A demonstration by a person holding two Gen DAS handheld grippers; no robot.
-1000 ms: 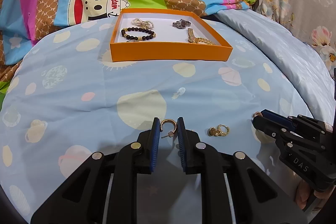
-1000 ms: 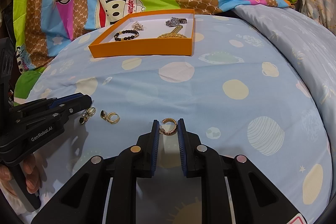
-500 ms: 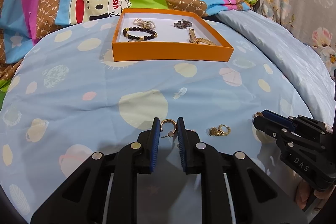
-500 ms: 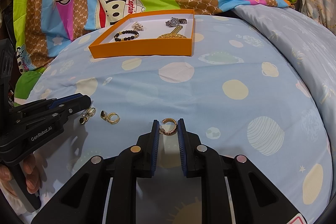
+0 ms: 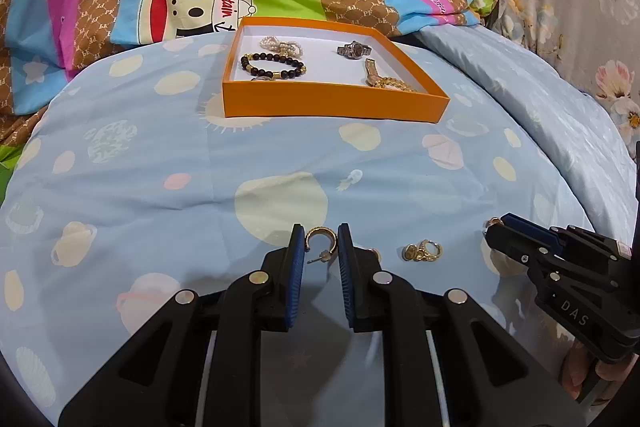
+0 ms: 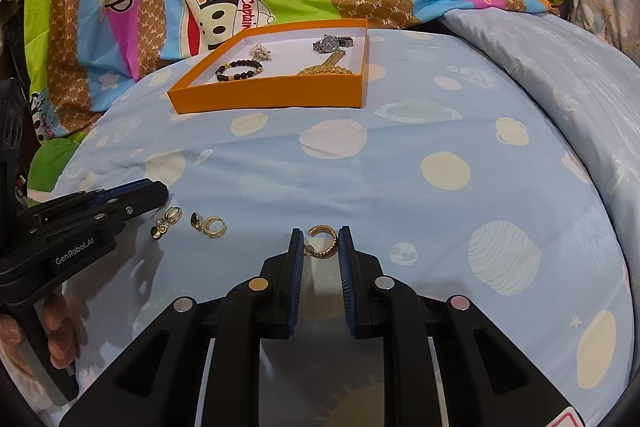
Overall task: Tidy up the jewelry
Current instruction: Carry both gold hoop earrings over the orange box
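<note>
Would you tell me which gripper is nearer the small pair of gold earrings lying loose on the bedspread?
Left. The left gripper sits just beside the earring pair; the right gripper is further off on its other side.

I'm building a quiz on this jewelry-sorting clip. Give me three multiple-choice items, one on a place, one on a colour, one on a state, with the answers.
1. Where does the dark beaded bracelet lie?
A. on the blue bedspread
B. inside the box
C. between the right gripper's fingers

2. What colour are the outer walls of the jewelry box?
A. orange
B. white
C. green

3. What is the left gripper doing?
A. standing wide open over the box
B. closed on a gold hoop earring
C. closed on a wristwatch

Answers:
1 B, it rests on the box's white floor beside the pearl piece.
2 A, the front wall is plainly orange.
3 B, the gold hoop earring sits clamped between its blue pads, while the right gripper clamps a gold ring.
</note>
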